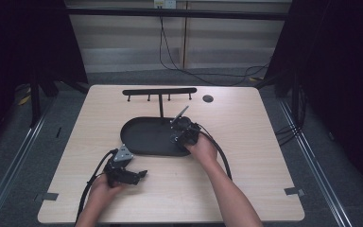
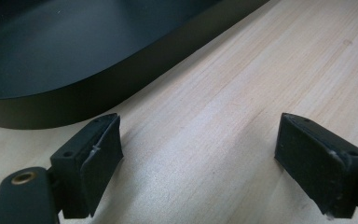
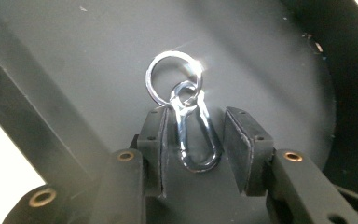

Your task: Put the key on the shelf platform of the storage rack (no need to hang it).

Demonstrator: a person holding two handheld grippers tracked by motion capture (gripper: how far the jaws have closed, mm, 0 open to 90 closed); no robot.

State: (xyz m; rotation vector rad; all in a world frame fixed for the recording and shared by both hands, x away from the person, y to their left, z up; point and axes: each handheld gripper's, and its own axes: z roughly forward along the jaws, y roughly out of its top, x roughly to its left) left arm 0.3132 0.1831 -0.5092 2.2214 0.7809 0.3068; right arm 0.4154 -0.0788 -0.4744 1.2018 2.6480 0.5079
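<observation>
— Jaws first: how do the right gripper's [image 3: 200, 135] stand?
— Slightly apart. In the right gripper view a silver snap clip [image 3: 195, 135] lies between the pads; the left pad looks to be at its side, the right pad stands clear of it, so nothing is clamped.
— And the left gripper [image 2: 199, 154]?
— Jaws wide apart, with bare wooden table [image 2: 261, 70] between them, just beside the wall of the black tray [image 2: 74, 100].
— Where is the clip?
— On the floor of the oval tray, at its right end in the high view, where the right gripper [image 1: 179, 124] reaches in.
— Which way does it lie?
— Its long axis runs along the jaws, away from the camera; the rounded closed end sits near the gripper body, the far end carries a small eye linked to a round key ring [image 3: 172, 77].
— How does it look?
— Bright polished metal, slim elongated loop, glinting against the matt dark tray.
</observation>
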